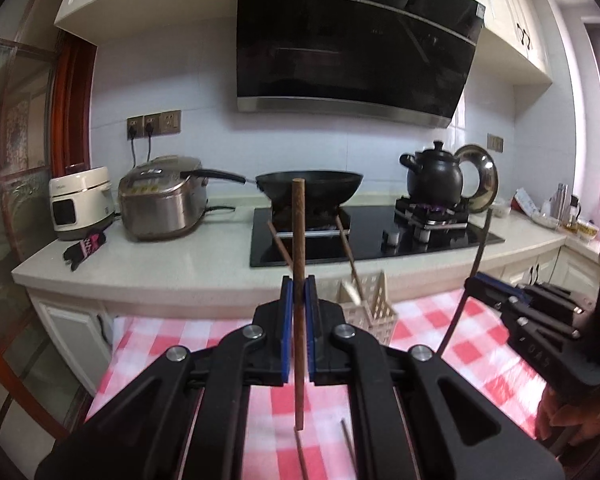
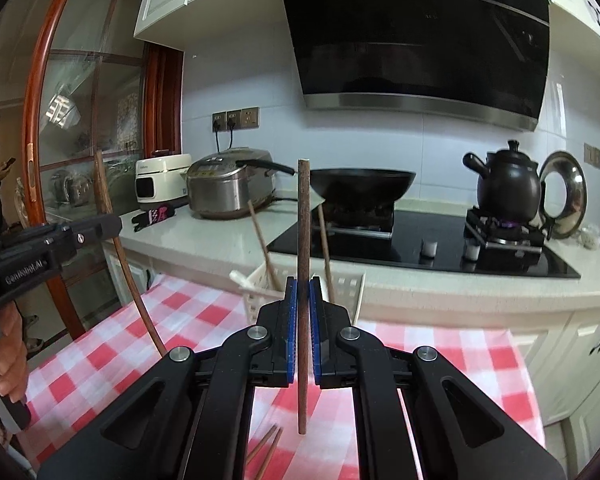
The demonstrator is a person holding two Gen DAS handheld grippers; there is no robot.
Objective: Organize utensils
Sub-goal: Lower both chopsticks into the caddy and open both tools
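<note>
Left-wrist view first: I see my left gripper point(image 1: 299, 292) with its blue pads pressed tight against a brown wooden chopstick point(image 1: 298, 240), which stands upright between them, top end above the pads and lower end hanging clear over the red-and-white checked cloth point(image 1: 472, 352). Beyond the fingers sits a cream slotted utensil basket point(image 1: 374, 312) on the cloth, near the counter edge, with two more chopsticks and a pale spoon leaning out of it. At the right edge my right gripper point(image 1: 476, 280) appears, carrying a thin dark stick.

From the right wrist, my right gripper point(image 2: 303, 292) likewise pinches a second brown chopstick point(image 2: 303, 240) upright, its tip off the cloth. Two loose chopsticks point(image 2: 266, 448) lie on the cloth below it. The basket point(image 2: 256, 292) is just beyond the fingertips. My left gripper point(image 2: 100, 228) enters from the left, gripped by a hand point(image 2: 10, 356). On the counter behind stand a wok point(image 2: 364, 184) and a black kettle point(image 2: 508, 184).
</note>
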